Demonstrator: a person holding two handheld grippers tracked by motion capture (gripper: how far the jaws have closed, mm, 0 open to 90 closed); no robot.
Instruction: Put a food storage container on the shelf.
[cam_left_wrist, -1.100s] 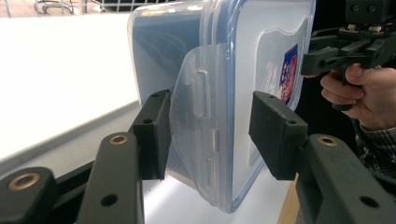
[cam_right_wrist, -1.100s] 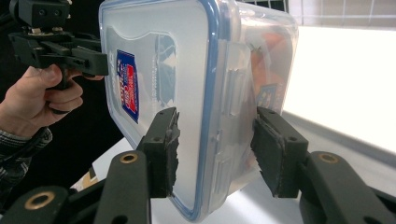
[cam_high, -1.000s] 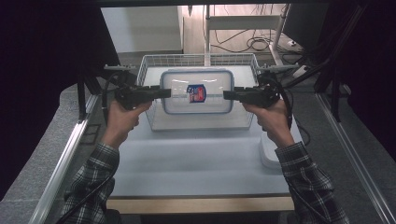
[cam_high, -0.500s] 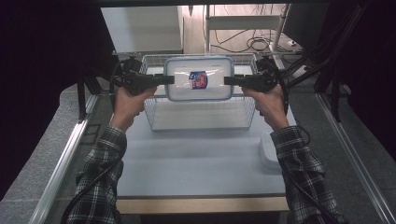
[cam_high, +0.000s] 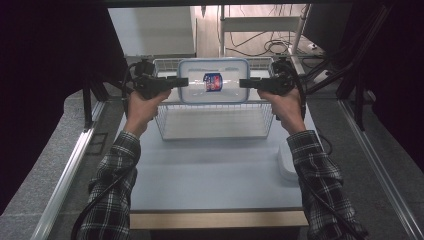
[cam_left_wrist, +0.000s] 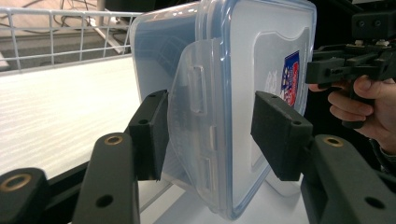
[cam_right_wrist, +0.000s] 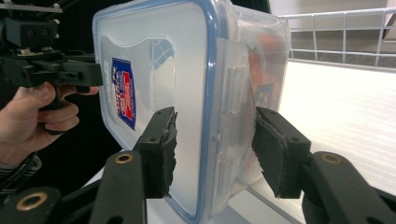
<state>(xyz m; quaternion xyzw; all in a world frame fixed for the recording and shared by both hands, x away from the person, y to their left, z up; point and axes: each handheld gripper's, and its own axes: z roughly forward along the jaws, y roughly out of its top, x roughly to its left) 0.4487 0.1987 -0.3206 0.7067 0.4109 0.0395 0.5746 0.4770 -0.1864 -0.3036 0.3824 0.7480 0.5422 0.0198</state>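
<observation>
Left claw (cam_high: 181, 81) and right claw (cam_high: 246, 83) each clamp one end of the box (cam_high: 214, 80); we hold it over the basket (cam_high: 215, 125), lowering remains.

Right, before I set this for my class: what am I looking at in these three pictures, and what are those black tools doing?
There is no machine here. A person holds a hand tool with two black jaws in each hand: the left gripper and the right gripper. The high view looks down from above the person's side of the table. The other two views come from cameras riding on each gripper, looking along its jaws. On the table stands a wire basket. Each gripper clamps one end of a clear plastic box with a blue-rimmed lid, held over the basket.
</observation>
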